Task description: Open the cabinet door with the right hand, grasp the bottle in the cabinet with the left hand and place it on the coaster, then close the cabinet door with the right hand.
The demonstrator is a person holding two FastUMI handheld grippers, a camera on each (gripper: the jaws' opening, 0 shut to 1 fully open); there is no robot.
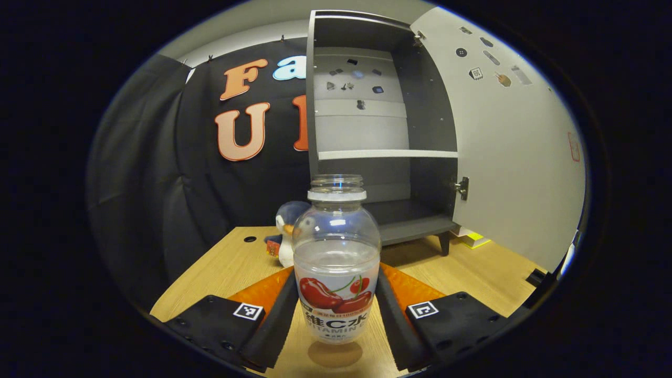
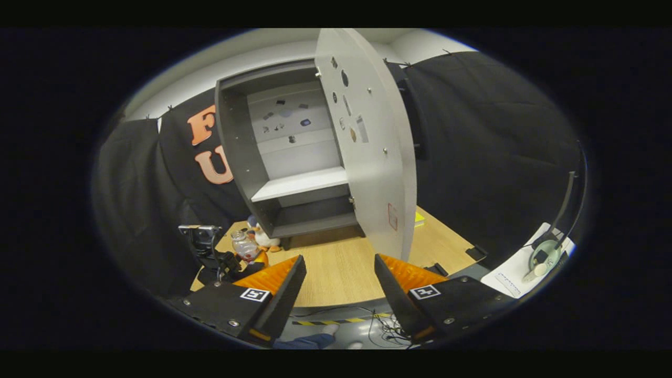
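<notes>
- The cabinet (image 1: 367, 136) stands open; its door (image 1: 514, 142) swings wide to the right of it.
- In front of the cabinet, bare table (image 2: 336, 268) lies free.
- A toy penguin (image 1: 286, 231) stands at the cabinet's left front corner.

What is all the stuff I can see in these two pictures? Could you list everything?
Bottle: one, clear with no cap and a cherry label, upright between the left claw's fingers, above a round brown coaster on the table.
Cabinet: one, dark grey with a pale back panel, on the table, shelves bare.
Cabinet door: one, light grey, swung wide open, small stickers on it.
Penguin toy: one, dark blue and white, on the table beside the cabinet.
Table: one, light wood.
Yellow item: one, under the open door, too hidden to name.
Headset: one, lying on a white sheet at the far right.
Left claw: closed around the bottle.
Right claw: open, holding nothing, facing the door.
</notes>
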